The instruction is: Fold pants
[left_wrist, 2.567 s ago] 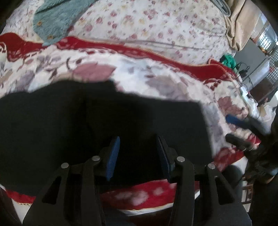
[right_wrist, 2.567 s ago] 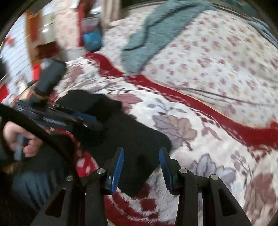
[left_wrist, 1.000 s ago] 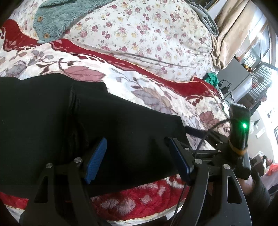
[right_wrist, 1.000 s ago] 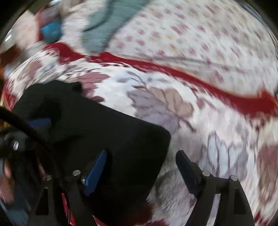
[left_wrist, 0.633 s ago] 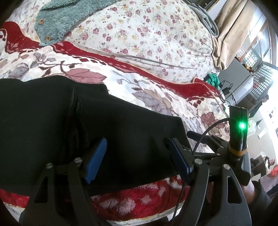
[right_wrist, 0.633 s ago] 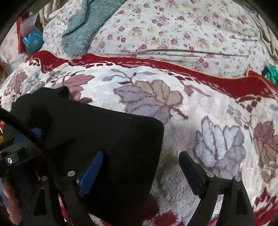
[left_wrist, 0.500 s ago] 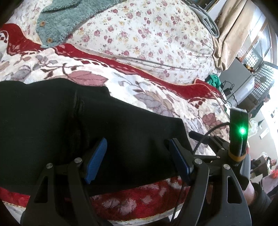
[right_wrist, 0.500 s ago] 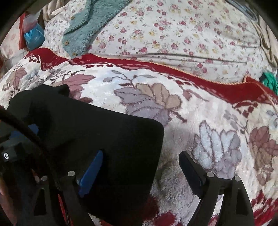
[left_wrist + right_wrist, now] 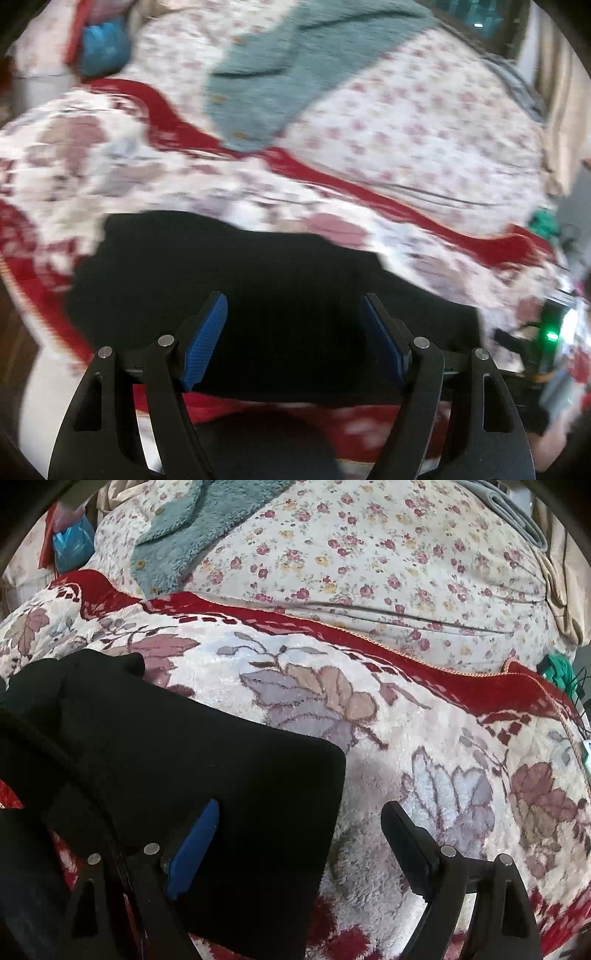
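So we've just pulled the left tongs (image 9: 295, 332) back and up off the black pants (image 9: 266, 302), and the left view has swung over and gone blurry with it, so a moment ago we saw the right end of the bundle and now we're looking at it pretty much whole. Both sets of tongs are wide open with nothing pinched; the right tongs (image 9: 299, 834) hang over the right-hand corner of the pants and have barely budged, one blue pad over the cloth and the other over the blanket (image 9: 424, 760). The pants sit as a compact dark rectangle at the near edge of the bed, well short of the teal fleece (image 9: 295, 74) at the far side. Looks to us like the last fold is down and we're letting go, maybe just a tidy-up left.
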The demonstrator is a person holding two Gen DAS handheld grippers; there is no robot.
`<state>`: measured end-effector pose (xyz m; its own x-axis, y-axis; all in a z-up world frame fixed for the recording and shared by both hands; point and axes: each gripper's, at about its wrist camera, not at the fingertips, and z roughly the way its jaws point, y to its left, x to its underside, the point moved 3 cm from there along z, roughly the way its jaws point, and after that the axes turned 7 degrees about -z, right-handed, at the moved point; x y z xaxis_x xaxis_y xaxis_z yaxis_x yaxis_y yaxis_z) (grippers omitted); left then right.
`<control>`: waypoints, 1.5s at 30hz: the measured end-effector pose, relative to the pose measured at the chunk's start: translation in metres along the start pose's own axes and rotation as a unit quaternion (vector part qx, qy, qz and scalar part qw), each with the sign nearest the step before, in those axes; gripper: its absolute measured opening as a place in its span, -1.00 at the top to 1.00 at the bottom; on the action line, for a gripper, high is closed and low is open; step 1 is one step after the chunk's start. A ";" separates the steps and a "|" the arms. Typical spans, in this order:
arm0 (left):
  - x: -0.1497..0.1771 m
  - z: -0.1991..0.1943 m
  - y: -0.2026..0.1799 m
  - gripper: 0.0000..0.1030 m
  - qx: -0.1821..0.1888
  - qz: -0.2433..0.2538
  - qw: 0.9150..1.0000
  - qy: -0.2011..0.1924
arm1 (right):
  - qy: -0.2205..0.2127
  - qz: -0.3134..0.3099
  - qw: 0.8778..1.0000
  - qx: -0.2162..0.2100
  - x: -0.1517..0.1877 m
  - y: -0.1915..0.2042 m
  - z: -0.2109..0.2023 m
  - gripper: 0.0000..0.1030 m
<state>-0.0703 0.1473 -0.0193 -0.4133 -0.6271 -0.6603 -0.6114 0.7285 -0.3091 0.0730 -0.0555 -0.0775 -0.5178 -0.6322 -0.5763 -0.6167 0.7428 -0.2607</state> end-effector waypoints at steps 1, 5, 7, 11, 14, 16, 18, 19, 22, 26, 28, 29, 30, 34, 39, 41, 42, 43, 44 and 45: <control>-0.002 -0.001 0.008 -0.45 -0.019 -0.004 1.000 -0.003 | -0.002 0.001 1.000 -0.001 0.001 0.000 0.000 -0.68; -0.003 -0.002 0.037 -0.45 -0.055 -0.017 0.998 0.001 | -0.009 -0.003 1.000 -0.002 0.002 0.000 0.000 -0.69; -0.001 -0.003 0.052 -0.45 -0.076 -0.016 0.997 0.002 | -0.012 -0.007 1.000 -0.001 0.002 0.001 0.000 -0.69; 0.000 0.000 0.077 -0.45 -0.093 -0.028 0.995 0.017 | -0.019 -0.009 1.000 0.003 0.003 0.002 -0.001 -0.69; -0.002 -0.009 0.106 -0.45 -0.072 -0.054 0.995 0.030 | -0.025 -0.010 1.000 0.002 0.004 0.001 -0.001 -0.69; -0.004 -0.015 0.132 -0.45 -0.034 -0.107 0.992 0.051 | -0.026 -0.012 1.000 -0.001 0.004 0.001 -0.001 -0.69; -0.006 -0.021 0.167 -0.45 0.017 -0.186 0.980 0.072 | -0.029 -0.010 1.000 -0.003 0.004 0.000 -0.001 -0.69; -0.009 -0.024 0.179 -0.45 0.038 -0.216 0.972 0.080 | -0.030 -0.008 0.999 -0.004 0.005 0.000 -0.001 -0.69; -0.014 -0.023 0.203 -0.45 0.092 -0.301 0.944 0.098 | -0.036 0.002 0.999 -0.009 0.007 -0.001 -0.001 -0.69; -0.005 -0.009 0.206 -0.45 0.161 -0.389 0.897 0.131 | -0.039 0.004 0.999 -0.014 0.008 -0.002 -0.001 -0.69; 0.001 -0.002 0.204 -0.45 0.167 -0.406 0.887 0.141 | -0.039 0.003 0.999 -0.016 0.008 -0.002 0.000 -0.69; 0.003 0.002 0.205 -0.45 0.169 -0.413 0.883 0.145 | -0.039 0.004 0.999 -0.016 0.008 -0.002 0.000 -0.69; 0.007 0.010 0.204 -0.45 0.176 -0.420 0.878 0.149 | -0.039 0.004 0.999 -0.016 0.008 -0.002 0.000 -0.69; 0.010 0.026 0.214 -0.45 0.186 -0.453 0.862 0.129 | -0.039 0.004 0.999 -0.016 0.008 -0.003 0.000 -0.69; 0.002 0.026 0.202 -0.26 0.233 -0.421 0.872 0.087 | -0.039 0.004 0.999 -0.016 0.008 -0.003 0.000 -0.69; -0.001 0.026 0.195 0.13 0.235 -0.399 0.884 0.074 | -0.039 0.004 0.999 -0.016 0.008 -0.003 0.000 -0.69; -0.001 0.028 0.194 0.26 0.233 -0.392 0.887 0.070 | -0.039 0.005 0.999 -0.016 0.008 -0.003 0.000 -0.69; -0.001 0.031 0.193 0.49 0.234 -0.388 0.889 0.068 | -0.039 0.006 0.999 -0.015 0.008 -0.003 0.000 -0.69; 0.000 0.033 0.192 0.55 0.233 -0.384 0.891 0.063 | -0.039 0.007 0.999 -0.015 0.008 -0.003 0.000 -0.69; 0.001 0.032 0.192 0.62 0.229 -0.374 0.897 0.053 | -0.039 0.008 0.999 -0.015 0.008 -0.002 0.000 -0.69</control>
<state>-0.1666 0.2957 -0.1015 -0.0801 -0.9928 -0.0894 -0.4125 0.1146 -0.9037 0.0701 -0.0620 -0.0810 -0.4801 -0.6005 -0.6395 -0.6267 0.7448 -0.2289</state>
